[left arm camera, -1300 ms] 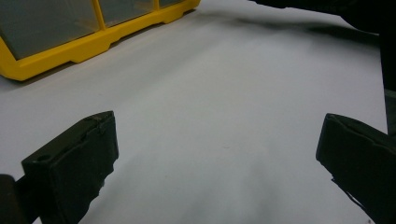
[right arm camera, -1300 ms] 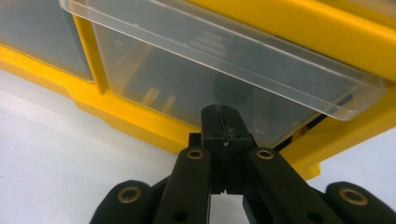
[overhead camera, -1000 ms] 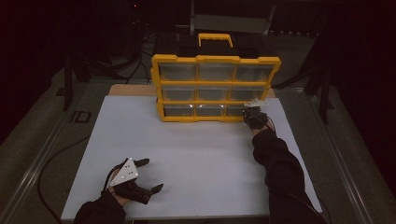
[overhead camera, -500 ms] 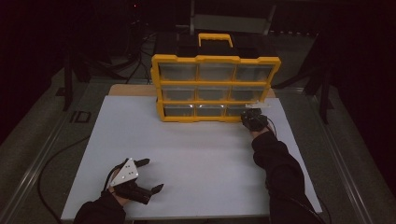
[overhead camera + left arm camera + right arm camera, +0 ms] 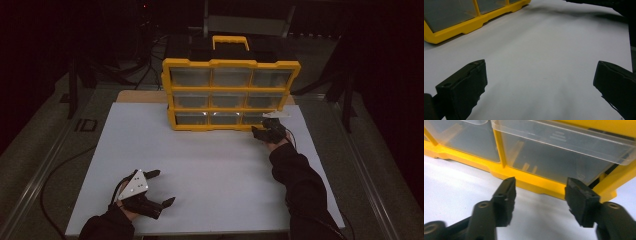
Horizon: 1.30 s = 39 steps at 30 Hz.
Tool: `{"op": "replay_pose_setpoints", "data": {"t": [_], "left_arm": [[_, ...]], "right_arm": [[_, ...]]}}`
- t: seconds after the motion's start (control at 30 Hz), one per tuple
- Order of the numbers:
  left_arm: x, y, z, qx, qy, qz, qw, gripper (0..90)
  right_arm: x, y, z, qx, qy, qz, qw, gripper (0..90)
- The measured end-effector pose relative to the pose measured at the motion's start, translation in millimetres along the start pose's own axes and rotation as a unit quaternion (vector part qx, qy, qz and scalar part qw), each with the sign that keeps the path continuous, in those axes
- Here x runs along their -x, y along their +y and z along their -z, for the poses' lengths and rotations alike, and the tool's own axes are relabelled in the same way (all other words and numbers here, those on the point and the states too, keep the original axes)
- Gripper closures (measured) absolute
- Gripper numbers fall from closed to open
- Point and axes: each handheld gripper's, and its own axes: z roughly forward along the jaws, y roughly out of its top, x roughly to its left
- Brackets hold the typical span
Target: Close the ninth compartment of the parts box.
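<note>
Yellow drawer cabinet (image 5: 230,95) stands upright at the far edge of the white table (image 5: 210,165). Its bottom right clear drawer (image 5: 564,157) sits pulled slightly out of the cabinet frame.

Right gripper (image 5: 540,195) is at the cabinet's lower right corner, jaws just in front of that drawer and level with the yellow base rail. Jaws have just been opening; they stand apart with nothing between them and do not touch the drawer front.

Left gripper (image 5: 155,192) rests well apart from the cabinet, at the near left of the table, jaws spread wide, empty.
</note>
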Motion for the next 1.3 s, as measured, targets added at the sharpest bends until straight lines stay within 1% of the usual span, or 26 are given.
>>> {"op": "replay_pose_setpoints", "data": {"t": [0.13, 0.17, 0.2, 0.27, 0.3, 0.33, 0.47, 0.57, 0.67, 0.73, 0.8, 0.83, 0.87, 0.97, 1.03, 1.1, 1.13, 1.2, 1.3], "left_arm": [[0.5, -0.1, -0.4, -0.002, 0.000, -0.002, 1.0000, 0.0], [0.4, -0.1, -0.3, -0.002, 0.000, -0.002, 1.0000, 0.0], [0.2, -0.1, -0.1, -0.001, 0.000, -0.001, 1.0000, 0.0], [0.0, 0.0, 0.1, 0.001, 0.001, 0.000, 1.0000, 0.0], [0.1, 0.1, 0.1, 0.001, 0.002, 0.000, 1.0000, 0.0], [0.1, 0.1, 0.1, 0.001, 0.002, 0.000, 1.0000, 0.0], [-0.3, 0.2, 0.4, 0.002, 0.003, 0.002, 1.0000, 0.0], [-0.6, 0.4, -0.2, 0.001, 0.003, 0.002, 1.0000, 0.0], [-1.1, 1.2, -0.9, 0.002, 0.003, 0.003, 1.0000, 0.0], [-1.4, 1.2, -1.5, 0.003, 0.002, 0.006, 1.0000, 0.0], [-1.8, 1.0, -2.0, 0.002, 0.002, 0.006, 1.0000, 0.0], [-1.9, 0.9, -2.2, 0.001, 0.002, 0.006, 1.0000, 0.0], [-1.8, 1.0, -2.1, 0.001, 0.002, 0.005, 1.0000, 0.0], [-1.5, 1.1, -1.3, 0.002, 0.003, 0.006, 1.0000, 0.0], [-1.7, 0.8, -0.8, 0.003, 0.002, 0.008, 1.0000, 0.0], [-1.8, 0.6, -0.6, 0.004, 0.002, 0.009, 0.9999, 0.0], [-1.8, 0.6, -0.6, 0.004, 0.002, 0.009, 0.9999, 0.0], [-2.5, 0.1, -0.5, 0.004, 0.002, 0.011, 0.9999, 0.0], [-3.0, -0.4, -0.7, 0.003, 0.001, 0.010, 0.9999, 0.0]], "right_arm": [[0.0, -0.9, 0.6, -0.002, 0.001, 0.000, 1.0000, 36.8], [-0.3, -1.1, 0.5, -0.003, 0.003, -0.003, 1.0000, 33.6], [-0.5, -1.2, 0.5, -0.005, 0.003, -0.002, 1.0000, 31.2], [-1.1, -1.2, 0.4, -0.009, 0.009, -0.004, 0.9999, 21.3], [-1.8, -1.2, 0.3, -0.012, 0.014, -0.006, 0.9998, 18.4], [-2.3, -1.5, 0.2, -0.014, 0.014, -0.002, 0.9998, 15.2], [-4.2, -2.5, 0.2, -0.018, 0.021, -0.007, 0.9996, 9.4], [-4.7, -3.9, 0.8, -0.016, 0.029, -0.009, 0.9994, 8.0], [-4.5, -4.8, 2.2, -0.014, 0.042, -0.017, 0.9989, 7.7], [-5.2, -5.6, 3.0, -0.016, 0.049, -0.013, 0.9986, 7.3], [-7.1, -6.2, 3.7, -0.014, 0.042, -0.006, 0.9990, 7.3], [-7.4, -6.2, 4.0, -0.015, 0.046, -0.004, 0.9988, 7.3], [-8.0, -6.2, 4.4, -0.013, 0.045, -0.001, 0.9989, 7.4], [-10.1, -6.0, 5.4, -0.001, 0.041, 0.002, 0.9991, 7.4], [-11.9, -5.7, 6.2, 0.008, 0.041, 0.008, 0.9991, 7.4], [-13.2, -5.0, 6.5, 0.010, 0.049, 0.015, 0.9986, 7.4], [-13.2, -5.0, 6.5, 0.010, 0.049, 0.015, 0.9986, 7.4], [-14.3, -3.7, 7.8, 0.014, 0.059, 0.021, 0.9980, 7.4], [-13.9, -4.0, 10.1, 0.017, 0.067, 0.019, 0.9975, 7.5]]}}
